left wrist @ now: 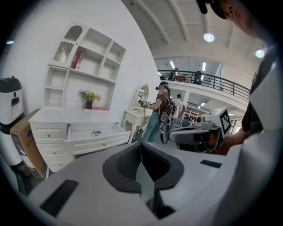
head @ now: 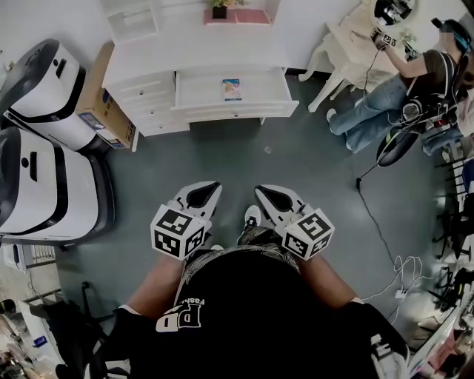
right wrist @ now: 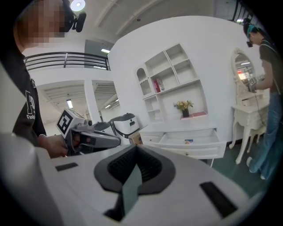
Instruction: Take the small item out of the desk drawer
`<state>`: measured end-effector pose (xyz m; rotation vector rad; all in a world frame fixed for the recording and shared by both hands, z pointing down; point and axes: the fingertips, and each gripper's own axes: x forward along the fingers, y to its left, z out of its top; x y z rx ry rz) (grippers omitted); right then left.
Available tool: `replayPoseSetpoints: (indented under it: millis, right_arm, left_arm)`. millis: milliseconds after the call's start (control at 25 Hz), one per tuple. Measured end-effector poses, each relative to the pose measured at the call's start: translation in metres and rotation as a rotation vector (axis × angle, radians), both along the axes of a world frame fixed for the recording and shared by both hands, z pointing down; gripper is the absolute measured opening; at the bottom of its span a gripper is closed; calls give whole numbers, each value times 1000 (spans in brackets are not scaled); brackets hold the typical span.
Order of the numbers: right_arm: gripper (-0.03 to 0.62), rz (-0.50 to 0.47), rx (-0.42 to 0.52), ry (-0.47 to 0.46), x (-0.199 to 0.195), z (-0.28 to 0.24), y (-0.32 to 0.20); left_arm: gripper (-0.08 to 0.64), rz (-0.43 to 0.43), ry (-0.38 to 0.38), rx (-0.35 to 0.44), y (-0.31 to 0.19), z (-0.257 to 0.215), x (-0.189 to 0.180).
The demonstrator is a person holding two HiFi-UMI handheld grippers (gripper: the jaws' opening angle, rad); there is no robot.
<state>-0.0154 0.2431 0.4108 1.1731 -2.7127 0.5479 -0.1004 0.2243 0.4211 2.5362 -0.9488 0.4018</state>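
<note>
A white desk (head: 192, 63) stands at the far side of the floor with its wide drawer (head: 237, 111) pulled open. Inside lies the small item (head: 232, 89), a flat blue and white packet; it also shows in the left gripper view (left wrist: 96, 132) and the right gripper view (right wrist: 189, 141). My left gripper (head: 213, 185) and right gripper (head: 261, 190) are side by side close to my body, well short of the desk. Each has its jaws together with nothing between them, as the left gripper (left wrist: 141, 145) and right gripper (right wrist: 135, 148) show in their own views.
Two large white machines (head: 44, 148) and a cardboard box (head: 100, 104) stand left of the desk. Another person (head: 400, 96) works at a white dressing table (head: 348, 44) to the right. A cable (head: 378, 215) trails over the grey floor. A potted plant (head: 219, 10) sits on the desk.
</note>
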Motion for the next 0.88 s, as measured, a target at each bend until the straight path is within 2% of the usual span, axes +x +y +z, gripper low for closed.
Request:
replayPoseSetpoints:
  millis: [320, 600, 880]
  right_arm:
    - [9, -3, 6, -8, 26, 1, -59]
    - [9, -43, 1, -15, 46, 1, -100]
    - [9, -58, -34, -20, 79, 6, -142]
  left_arm:
    - [15, -24, -9, 0, -52, 2, 21]
    - [15, -78, -18, 21, -104, -7, 36]
    - [15, -96, -42, -27, -128, 3, 65]
